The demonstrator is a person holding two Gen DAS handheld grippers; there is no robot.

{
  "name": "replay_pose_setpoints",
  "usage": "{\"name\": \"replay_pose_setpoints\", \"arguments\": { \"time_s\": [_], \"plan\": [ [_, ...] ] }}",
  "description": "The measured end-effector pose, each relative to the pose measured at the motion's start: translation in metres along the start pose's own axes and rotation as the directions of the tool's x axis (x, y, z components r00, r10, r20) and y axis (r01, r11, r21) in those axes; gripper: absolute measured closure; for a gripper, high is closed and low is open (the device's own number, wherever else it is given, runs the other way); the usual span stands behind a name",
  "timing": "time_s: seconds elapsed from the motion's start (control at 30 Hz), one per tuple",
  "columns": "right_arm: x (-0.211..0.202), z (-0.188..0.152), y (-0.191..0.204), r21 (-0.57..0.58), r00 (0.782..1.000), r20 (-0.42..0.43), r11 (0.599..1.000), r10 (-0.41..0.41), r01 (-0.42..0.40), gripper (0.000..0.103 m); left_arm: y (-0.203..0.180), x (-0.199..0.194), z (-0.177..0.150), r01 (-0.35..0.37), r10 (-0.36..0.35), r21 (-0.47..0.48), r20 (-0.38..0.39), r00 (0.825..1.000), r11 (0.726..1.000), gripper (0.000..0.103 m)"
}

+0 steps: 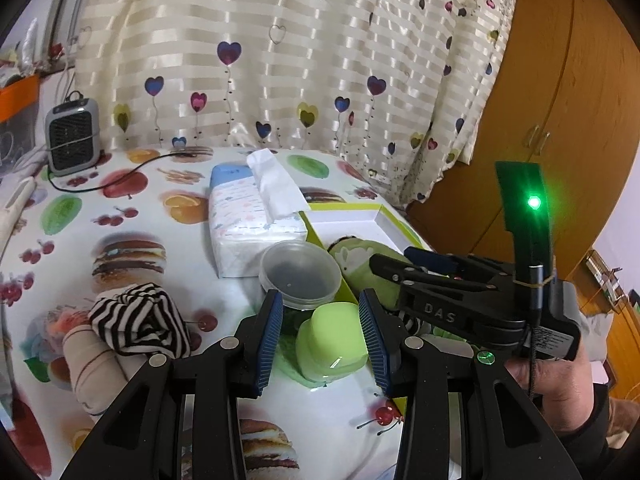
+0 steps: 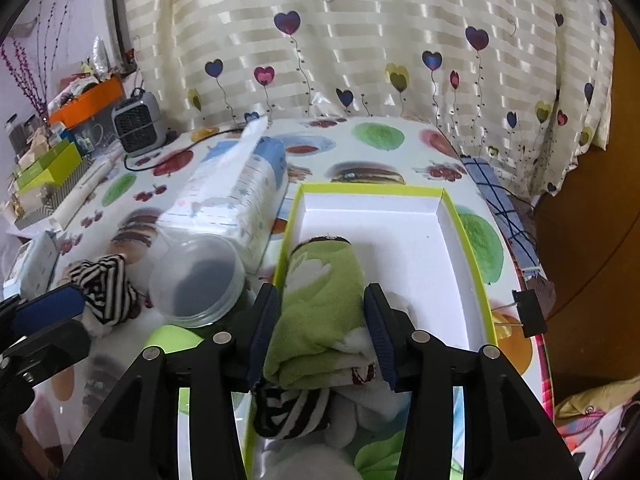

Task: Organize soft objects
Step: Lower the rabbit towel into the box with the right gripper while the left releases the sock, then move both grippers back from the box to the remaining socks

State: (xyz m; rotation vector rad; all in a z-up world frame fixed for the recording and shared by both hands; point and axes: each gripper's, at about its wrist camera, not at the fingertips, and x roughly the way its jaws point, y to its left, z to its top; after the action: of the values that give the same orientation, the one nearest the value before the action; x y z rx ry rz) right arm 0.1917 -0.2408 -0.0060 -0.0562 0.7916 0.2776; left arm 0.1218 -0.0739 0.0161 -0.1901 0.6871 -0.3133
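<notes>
Two grippers work here: the right gripper straddles the green sock roll inside the white box at the table's right edge, jaws part-open, seemingly slack. Lift straight up. The left gripper, half-wide, brackets a green lid, unpressed.

Right tongs straddle the green rolled cloth in the box

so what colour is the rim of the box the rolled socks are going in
Lime green, white inside. The box shows best in the right wrist view.
</notes>
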Motion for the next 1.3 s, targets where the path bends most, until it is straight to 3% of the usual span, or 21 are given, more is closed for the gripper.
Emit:
{"name": "replay_pose_setpoints", "arguments": {
  "time_s": [0.67,1.3],
  "plan": [
    [-0.065,-0.017,0.029,-0.065,0.996,0.091,0.998,0.019,-0.013,0.057,0.019,-0.040,-0.021,-0.070,0.071,-0.029,0.022,0.997,0.997,0.065],
    [-0.095,-0.031,0.055,-0.100,0.987,0.134,0.992,0.090,-0.077,0.057,0.038,-0.071,-0.036,-0.130,0.132,-0.059,0.033,0.991,0.990,0.065]
  ]
}}
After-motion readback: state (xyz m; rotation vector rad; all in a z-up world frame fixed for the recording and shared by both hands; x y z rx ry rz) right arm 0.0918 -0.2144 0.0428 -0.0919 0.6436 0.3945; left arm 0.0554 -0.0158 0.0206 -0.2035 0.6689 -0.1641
